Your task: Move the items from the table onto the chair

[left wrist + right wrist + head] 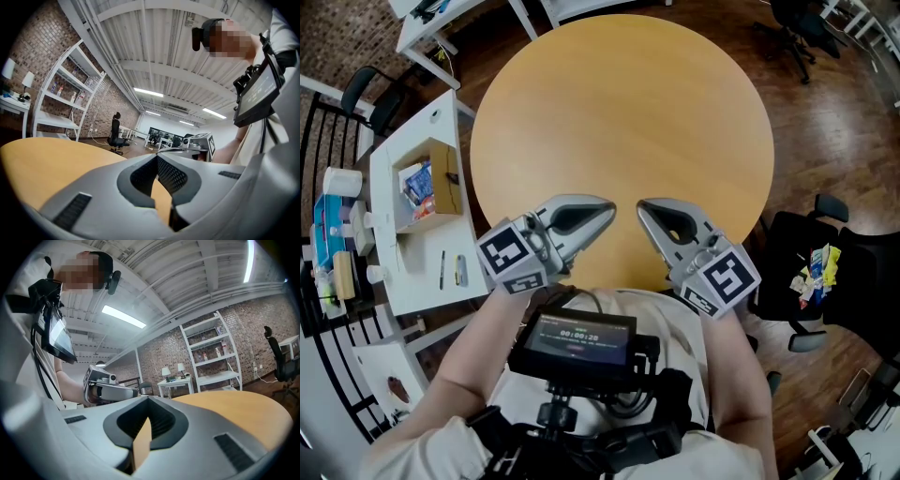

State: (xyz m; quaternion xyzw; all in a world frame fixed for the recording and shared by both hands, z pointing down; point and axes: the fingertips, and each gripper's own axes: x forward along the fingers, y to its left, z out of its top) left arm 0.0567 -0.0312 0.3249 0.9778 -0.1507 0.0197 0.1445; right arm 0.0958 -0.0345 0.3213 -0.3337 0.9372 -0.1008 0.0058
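left gripper [607, 212], right gripper [643, 208] both clamped empty over tan round table [619, 103]; colourful packets [814, 270] on black chair [784, 246].

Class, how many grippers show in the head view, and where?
2. The left gripper is over the round table's near edge, at left; the right gripper beside it, at right. None seems hidden.

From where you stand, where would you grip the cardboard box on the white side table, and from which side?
Probably one upright wall of the box, at its rim, coming down from above, one jaw inside and one outside. It stands open-topped with things in it, so a thin wall fits the jaws; the whole box looks too wide.
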